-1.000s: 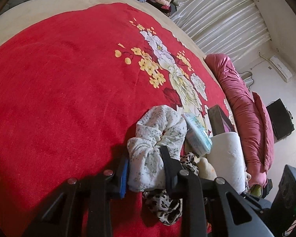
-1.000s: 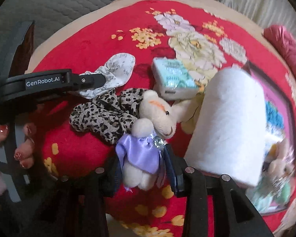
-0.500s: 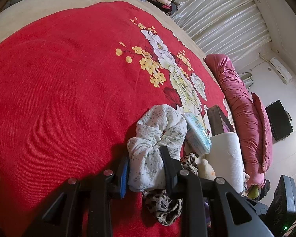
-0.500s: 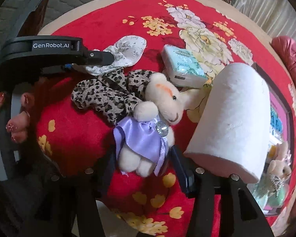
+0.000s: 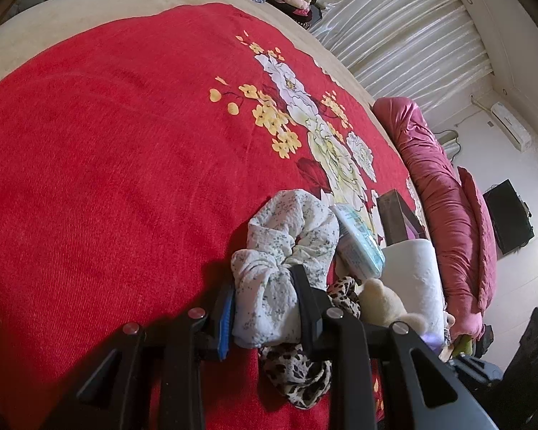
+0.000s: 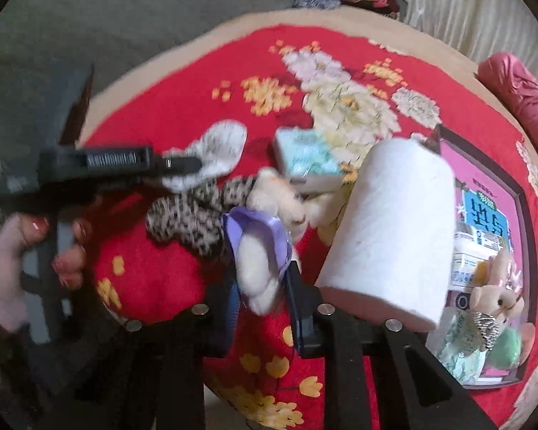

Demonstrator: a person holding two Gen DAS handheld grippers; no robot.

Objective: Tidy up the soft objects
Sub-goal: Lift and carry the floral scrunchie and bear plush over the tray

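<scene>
Right gripper (image 6: pixel 260 279) has tilted since a second ago; plush bear (image 6: pixel 265 251) now tipped up between jaws, closing on its lower body, pads touching. Paper roll (image 6: pixel 387 236) unmoved, just right of right jaws; tissue pack (image 6: pixel 305 156) beyond bear. Left gripper (image 5: pixel 265 308) unchanged, clamped on white floral scrunchie (image 5: pixel 279 243). Leopard scrunchie (image 5: pixel 297 376) still beneath its right jaw.

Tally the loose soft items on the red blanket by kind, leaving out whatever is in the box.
Scrunchies: 2, white floral and leopard-print
Plush toys: 1, bear in purple dress
Tissue packs: 1
Paper rolls: 1
Total: 5
</scene>
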